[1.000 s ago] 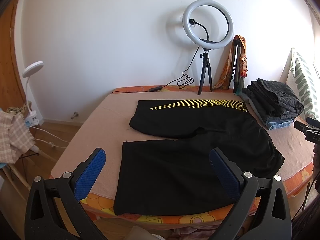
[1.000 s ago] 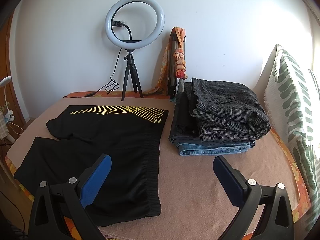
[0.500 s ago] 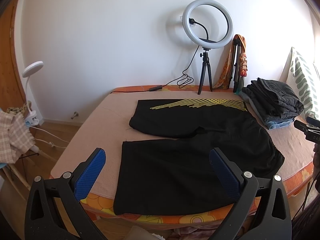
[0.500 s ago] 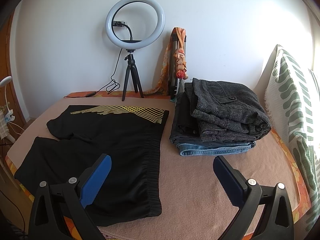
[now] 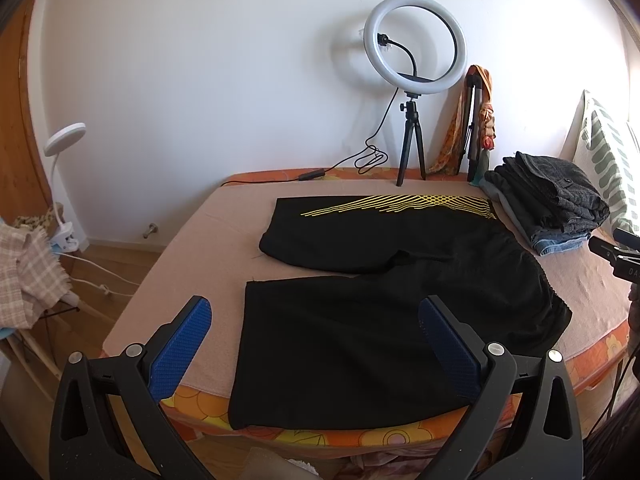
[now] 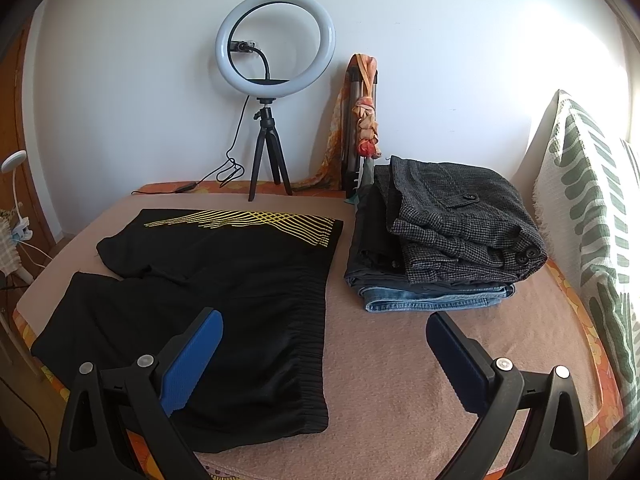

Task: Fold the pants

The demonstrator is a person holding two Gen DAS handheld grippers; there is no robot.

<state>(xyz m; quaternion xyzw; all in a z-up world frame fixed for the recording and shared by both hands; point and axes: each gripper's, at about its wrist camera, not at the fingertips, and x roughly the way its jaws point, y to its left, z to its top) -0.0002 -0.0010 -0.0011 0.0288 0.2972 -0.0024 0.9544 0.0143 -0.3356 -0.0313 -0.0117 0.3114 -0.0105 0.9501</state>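
Black shorts with yellow stripes lie spread flat on the bed, legs to the left, waistband to the right; they also show in the right wrist view. My left gripper is open and empty, held above the near leg at the bed's front edge. My right gripper is open and empty, above the waistband's near end. The right gripper's tip shows at the right edge of the left wrist view.
A stack of folded trousers and jeans sits right of the shorts. A ring light on a tripod stands at the wall. A striped pillow leans at the right. A chair with cloth and a lamp stand left of the bed.
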